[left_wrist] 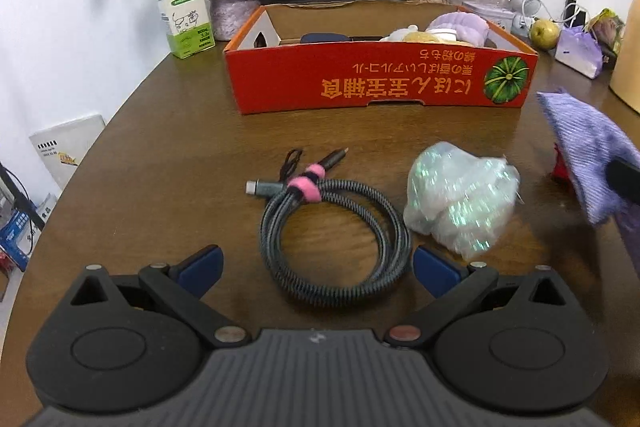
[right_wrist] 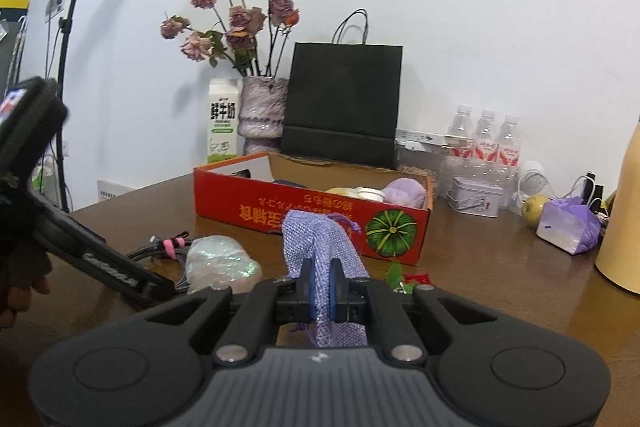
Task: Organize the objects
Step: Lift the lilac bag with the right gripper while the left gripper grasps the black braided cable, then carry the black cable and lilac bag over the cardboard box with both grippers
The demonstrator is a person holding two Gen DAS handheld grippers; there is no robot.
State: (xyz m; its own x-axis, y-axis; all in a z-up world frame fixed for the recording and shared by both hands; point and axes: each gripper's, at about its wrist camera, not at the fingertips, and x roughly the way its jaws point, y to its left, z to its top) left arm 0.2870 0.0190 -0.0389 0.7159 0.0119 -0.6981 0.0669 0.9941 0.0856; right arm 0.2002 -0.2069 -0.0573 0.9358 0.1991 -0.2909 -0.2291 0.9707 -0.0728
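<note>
Pinching lilac pouch (right_wrist: 320,247) between right claw (right_wrist: 321,291) pads, above table (right_wrist: 500,267).

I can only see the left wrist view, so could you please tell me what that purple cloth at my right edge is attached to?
Observer: The right hand-held gripper is shut on it; it is a lilac drawstring pouch.
Operator: Is the pouch resting on the table?
Observer: No, it stands up from the jaws, in front of the red box.
Operator: What stands behind the box?
Observer: A black paper bag with looped handles, against the wall.
</note>
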